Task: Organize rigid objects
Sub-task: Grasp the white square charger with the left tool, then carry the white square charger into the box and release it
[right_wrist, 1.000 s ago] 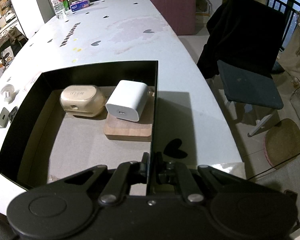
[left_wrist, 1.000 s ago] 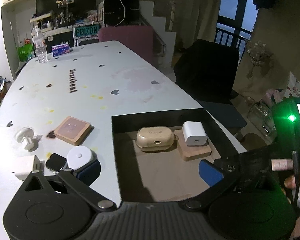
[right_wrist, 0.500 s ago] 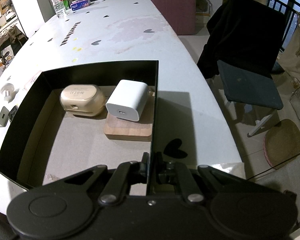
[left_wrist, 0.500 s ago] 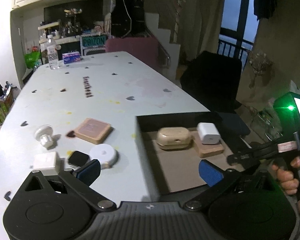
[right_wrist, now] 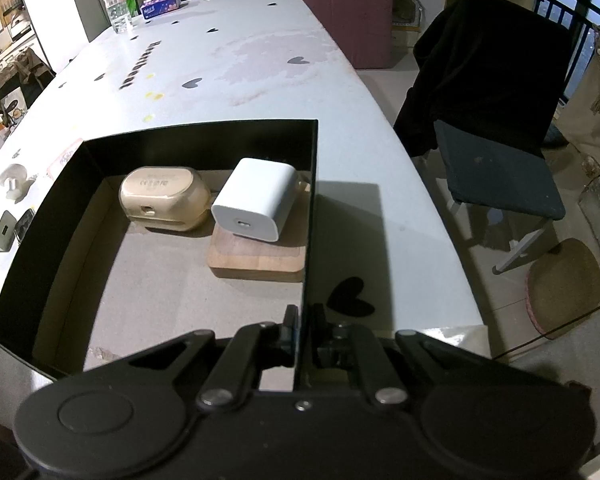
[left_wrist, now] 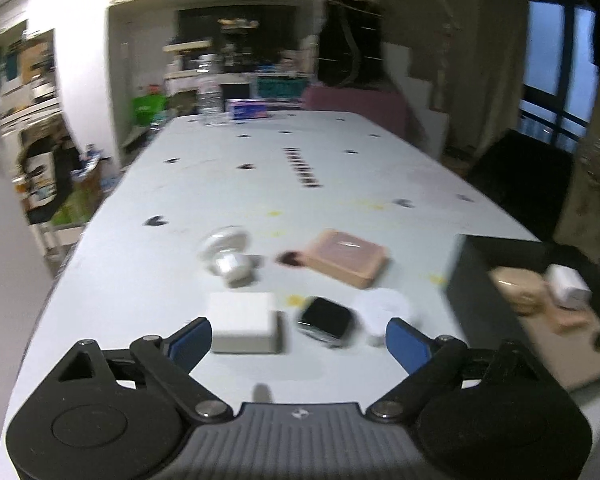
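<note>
My right gripper [right_wrist: 302, 322] is shut on the right wall of a black box [right_wrist: 310, 184]. Inside the box lie a beige earbud case [right_wrist: 162, 196], a white charger cube [right_wrist: 256, 200] and a wooden coaster [right_wrist: 256, 256] under the cube. My left gripper [left_wrist: 298, 344] is open and empty above the white table, left of the box [left_wrist: 476, 280]. Just ahead of it lie a white block [left_wrist: 244, 322], a smartwatch [left_wrist: 324, 320] and a white round disc [left_wrist: 384, 308]. Further on lie a pink square pad [left_wrist: 344, 256] and a white knob [left_wrist: 228, 252].
The white table [right_wrist: 240, 60] has black heart marks. A water bottle [right_wrist: 116, 4] and a tissue pack [right_wrist: 160, 2] stand at its far end. A black chair [right_wrist: 496, 120] stands to the right of the table, close to its right edge.
My left gripper has swung left, away from the box, toward the loose items on the table; its view is blurred by motion. My right gripper and the box have stayed still.
</note>
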